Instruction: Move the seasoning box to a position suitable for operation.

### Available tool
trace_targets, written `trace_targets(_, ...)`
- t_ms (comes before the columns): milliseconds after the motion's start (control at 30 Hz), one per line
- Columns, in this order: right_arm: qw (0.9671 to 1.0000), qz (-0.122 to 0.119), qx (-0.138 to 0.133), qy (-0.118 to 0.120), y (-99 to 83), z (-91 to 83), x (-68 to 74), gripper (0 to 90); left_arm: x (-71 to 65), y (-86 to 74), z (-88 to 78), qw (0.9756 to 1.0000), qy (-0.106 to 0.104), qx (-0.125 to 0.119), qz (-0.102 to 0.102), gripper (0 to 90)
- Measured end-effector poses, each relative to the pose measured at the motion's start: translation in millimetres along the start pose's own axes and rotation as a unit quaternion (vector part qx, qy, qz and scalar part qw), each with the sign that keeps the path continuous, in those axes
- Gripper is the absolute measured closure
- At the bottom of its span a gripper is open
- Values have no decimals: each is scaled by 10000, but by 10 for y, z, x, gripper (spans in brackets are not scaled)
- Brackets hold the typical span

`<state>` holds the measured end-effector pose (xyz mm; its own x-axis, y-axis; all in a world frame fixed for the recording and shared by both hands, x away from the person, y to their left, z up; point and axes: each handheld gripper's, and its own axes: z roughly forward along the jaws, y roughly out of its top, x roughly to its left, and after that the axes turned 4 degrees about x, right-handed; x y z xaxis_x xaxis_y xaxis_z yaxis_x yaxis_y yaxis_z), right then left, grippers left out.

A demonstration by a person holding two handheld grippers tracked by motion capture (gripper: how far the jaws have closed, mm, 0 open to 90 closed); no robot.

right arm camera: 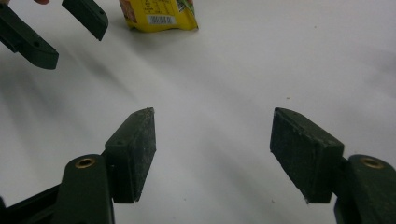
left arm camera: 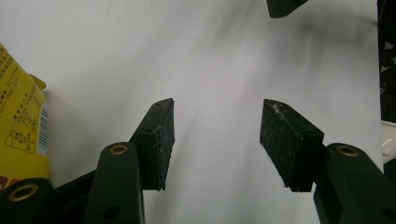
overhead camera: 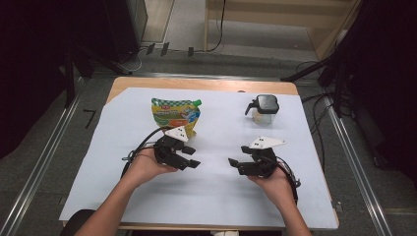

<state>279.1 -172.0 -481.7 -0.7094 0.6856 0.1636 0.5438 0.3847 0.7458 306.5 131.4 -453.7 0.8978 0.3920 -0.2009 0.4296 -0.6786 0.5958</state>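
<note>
Table [overhead camera: 206, 84]: wooden top, mostly hidden under the sheet, bare strip along the far edge.
Sheet [overhead camera: 216, 196]: white, spread across the table as a plain work surface; bare in the middle and along the near side.
Pouch [overhead camera: 175, 115]: yellow and green refill pack, spout cap at its top right corner, standing or leaning at the far left of the sheet, just beyond the left gripper; probably set there for an easy reach by that hand. Seen again at the left edge of the left gripper view [left arm camera: 18, 126] and at the top of the right gripper view [right arm camera: 159, 14].
Jar [overhead camera: 264, 109]: small clear container with a dark lid and side handle, upright at the far right of the sheet, well apart from the pouch, beyond the right gripper; likely the vessel meant for filling.
Left gripper [overhead camera: 189, 157]: held low over the sheet, pointing inward toward the right one; jaws parted with nothing between them, pads bare [left arm camera: 163, 144].
Right gripper [overhead camera: 236, 166]: mirrors the left, pointing inward, near it but apart; jaws wide with nothing held, pads bare [right arm camera: 140, 154].
Stage: judged a ready pose, neither thing touched yet.
</note>
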Motion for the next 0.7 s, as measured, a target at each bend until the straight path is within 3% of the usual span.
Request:
trace_targets(133, 10000, -42, 35, 32, -2, 17, 9, 338, 3, -7, -22, 9999, -110, -17, -112, 461)
trace_targets(367, 10000, -52, 46, 31, 15, 10, 21, 386, 30, -50, -57, 9998, -33, -26, -184, 474)
trace_targets(467, 10000, 4, 51, 47, 20, -7, 20, 396, 55, -48, -64, 9994, -168, -47, -300, 469)
trace_targets(700, 10000, -3, 56, 35, 33, 4, -1, 396, 62, -67, -98, 9995, -160, -137, -243, 443)
